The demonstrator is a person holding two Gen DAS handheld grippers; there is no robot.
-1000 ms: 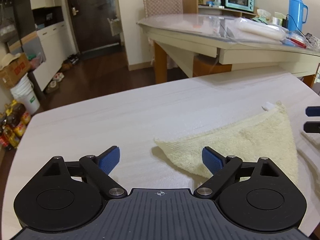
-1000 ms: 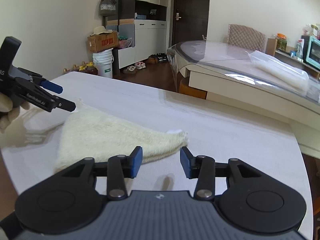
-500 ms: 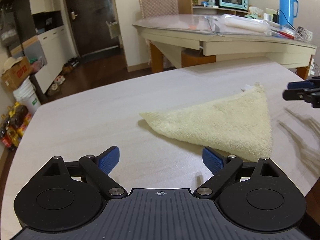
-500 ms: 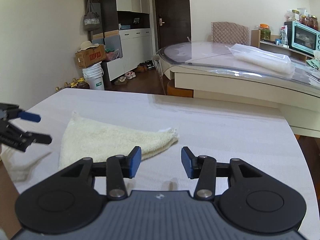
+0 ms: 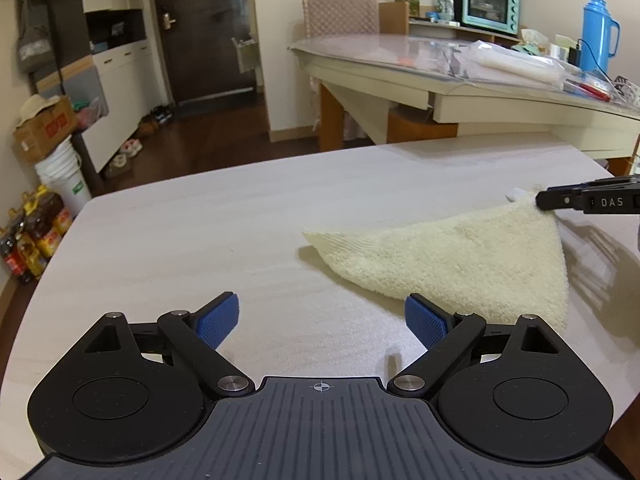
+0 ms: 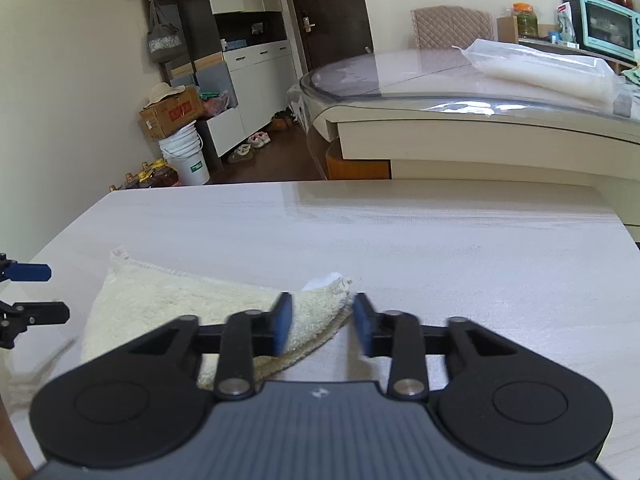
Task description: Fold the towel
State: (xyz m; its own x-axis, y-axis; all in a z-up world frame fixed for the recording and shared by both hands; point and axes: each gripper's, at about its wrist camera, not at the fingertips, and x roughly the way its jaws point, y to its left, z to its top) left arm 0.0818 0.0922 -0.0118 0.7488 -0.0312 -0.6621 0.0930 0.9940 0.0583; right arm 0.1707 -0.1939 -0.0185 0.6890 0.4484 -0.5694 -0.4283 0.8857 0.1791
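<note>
Towel (image 5: 460, 256) flat on table (image 5: 200, 220), already folded to a triangle; at least one more fold likely left. Right gripper (image 6: 322, 322) spread, straddling the tagged corner, nothing pinched yet. Left gripper (image 5: 322, 318) spread wide, empty, hovering just short of the near edge.

A pale table (image 5: 200, 232) is seen in front, with a second, glass-topped table (image 5: 380, 46) behind it. On that one a plastic bag (image 5: 516, 65) is laid, near a blue flask (image 5: 598, 32) and a teal oven (image 5: 490, 10). A box (image 6: 172, 114), a bucket (image 6: 188, 156) and bottles (image 5: 34, 232) are kept by the wall.
</note>
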